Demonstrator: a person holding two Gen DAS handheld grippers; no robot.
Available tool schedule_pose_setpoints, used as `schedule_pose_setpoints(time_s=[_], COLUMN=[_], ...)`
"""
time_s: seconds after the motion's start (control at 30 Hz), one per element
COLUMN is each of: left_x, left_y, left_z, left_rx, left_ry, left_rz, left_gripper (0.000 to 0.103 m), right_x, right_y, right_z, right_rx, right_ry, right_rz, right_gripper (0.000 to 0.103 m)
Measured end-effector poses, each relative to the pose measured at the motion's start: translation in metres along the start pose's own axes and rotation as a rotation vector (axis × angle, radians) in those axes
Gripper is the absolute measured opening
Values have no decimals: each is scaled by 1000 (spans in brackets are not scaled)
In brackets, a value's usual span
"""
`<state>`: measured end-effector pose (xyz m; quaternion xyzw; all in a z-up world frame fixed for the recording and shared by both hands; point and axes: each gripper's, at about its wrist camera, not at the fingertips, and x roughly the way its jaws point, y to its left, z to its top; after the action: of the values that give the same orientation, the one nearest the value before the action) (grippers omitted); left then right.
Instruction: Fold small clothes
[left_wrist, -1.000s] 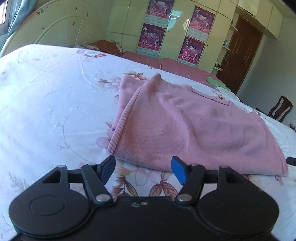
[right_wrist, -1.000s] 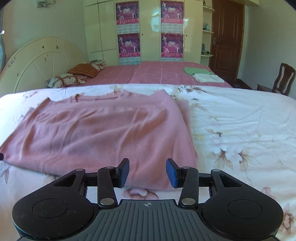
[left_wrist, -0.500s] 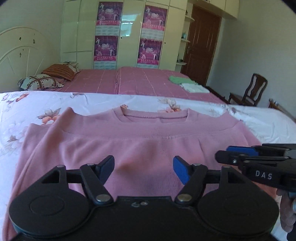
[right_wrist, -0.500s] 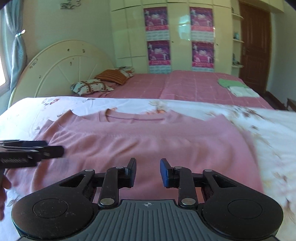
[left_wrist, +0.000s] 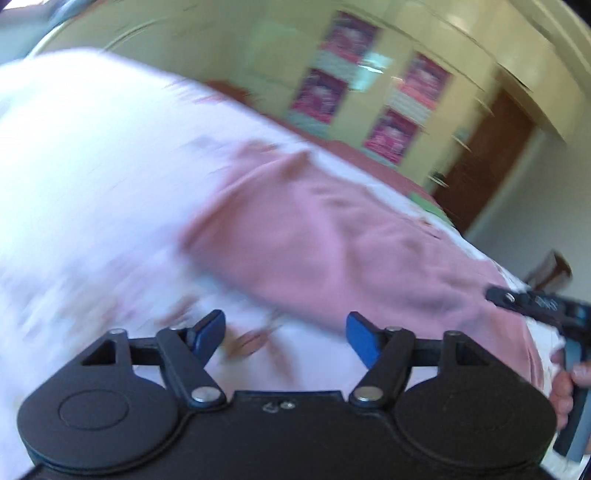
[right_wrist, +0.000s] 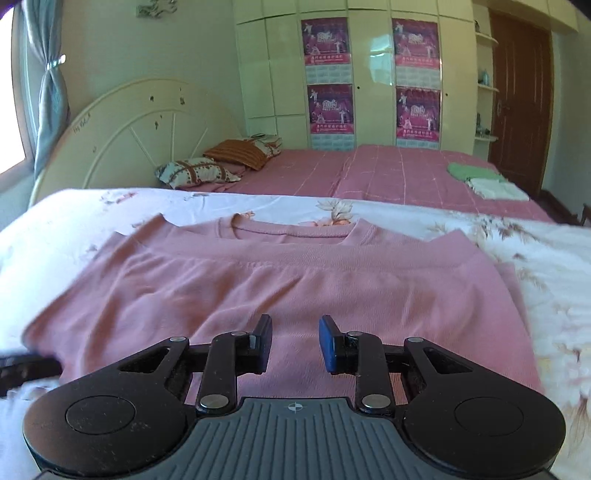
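Pink sweater (right_wrist: 295, 288) lies flat on the bed w/ white floral sheet (right_wrist: 498, 236), neckline toward the far edge, hem toward the near edge, sleeves folded in over the body so the sides run fairly straight. Right gripper (right_wrist: 294, 343) sits low & level over the hem area, roughly mid-width of the sweater, pointing toward the neckline; fingers (right_wrist: 263, 343) set at a narrow-ish gap, nothing between them, blue pads facing each other above the fabric; can't tell if they touch it. Left gripper (left_wrist: 284, 334) is rolled to one side, so its whole view is tilted & heavily motion-blurred; fingers (left_wrist: 362, 341) spread wide, empty, over the floral sheet (left_wrist: 92, 177) just beside the sweater's (left_wrist: 332, 240) near-left hem corner, apart from the cloth. In the left view the right gripper (left_wrist: 496, 295) shows at the frame's right edge, its tips over the sweater hem, w/ the person's right hand (left_wrist: 561, 387) wrapped round its handle. In the right view a dark blurred bit of the left gripper (right_wrist: 29, 367) pokes in at the left edge by the hem corner. Beyond the floral sheet: pink checked bedspread (right_wrist: 388, 173), two pillows (right_wrist: 199, 171) near the cream headboard (right_wrist: 147, 129), folded green & white cloths (right_wrist: 484, 181) at the far right side of the bed, wardrobe w/ posters (right_wrist: 327, 107), brown door (right_wrist: 521, 103).
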<state>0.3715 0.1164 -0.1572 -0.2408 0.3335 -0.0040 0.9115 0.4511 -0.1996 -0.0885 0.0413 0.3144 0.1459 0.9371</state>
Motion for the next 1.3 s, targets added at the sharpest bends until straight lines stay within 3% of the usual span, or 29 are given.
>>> schedule_pose_setpoints(time_s=[0.07, 0.17, 0.33, 0.37, 0.4, 0.43, 0.47, 0.5, 0.6, 0.7, 0.73, 0.77, 0.87, 0.93, 0.97, 1.0, 1.03, 1.1, 1.13, 1.2, 1.23, 1.3], left_x=[0, 23, 56, 61, 64, 71, 82, 92, 71, 72, 73, 77, 80, 85, 86, 84, 81, 74, 76, 87, 88, 88], left_y=[25, 30, 37, 38, 41, 43, 45, 45, 36, 39, 39, 39, 35, 28, 27, 31, 32, 21, 18, 20, 23, 23], left_z=[6, 25, 33, 36, 39, 41, 45, 48, 58, 48, 44, 42, 41, 47, 50, 51, 55, 63, 64, 65, 64, 66], left_rx=[-164, -267, -430, -478, -528, -562, -554, -530, -461, -469, -458, -455, -454, -421, -412, -434, -444, -368, -358, -364, -366, -347], left_ry=[-14, -15, -128, -123, -128, -123, -79, -17, -131, -133, -138, -140, -167, -153, -132, -106, -127, -155, -131, -60, -64, -61], left_rz=[-71, -100, -138, -161, -178, -186, -185, -147, -208, -198, -187, -163, -167, -131, -100, -89, -108, -101, -81, -35, -42, -37], left_gripper=[60, 60, 57, 57, 51, 43, 13, 6, 6, 8, 12, 30, 43, 36, 11, 7, 7, 7, 7, 19, 19, 7], right_x=[-10, -23, -41, -43, -42, -41, -39, -36, -17, 5, 16, 29, 59, 69, 72, 71, 69, 58, 58, 73, 73, 71], right_y=[8, 20, 37, 39, 40, 43, 44, 45, 46, 37, 35, 33, 26, 23, 22, 20, 19, 17, 16, 10, 9, 8], right_z=[-6, -13, -11, -8, -5, -1, 3, 6, 17, 25, 25, 24, 18, 13, 9, 6, 8, 13, 13, 5, 5, 6], right_rx=[33, 84, 145, 154, 155, 152, 142, 131, 100, 95, 89, 86, 94, 98, 90, 89, 95, 99, 93, 114, 105, 109], right_ry=[21, 42, 38, 37, 43, 51, 53, 52, 54, 35, 40, 55, 85, 102, 104, 98, 99, 57, 46, 109, 96, 100], right_rz=[12, 24, 72, 77, 84, 94, 99, 110, 115, 133, 137, 141, 150, 158, 153, 153, 153, 171, 172, 165, 170, 172], right_gripper=[28, 28, 28, 26, 15, 12, 11, 11, 10, 10, 10, 10, 8, 8, 6, 5, 5, 5, 5, 3, 2, 2])
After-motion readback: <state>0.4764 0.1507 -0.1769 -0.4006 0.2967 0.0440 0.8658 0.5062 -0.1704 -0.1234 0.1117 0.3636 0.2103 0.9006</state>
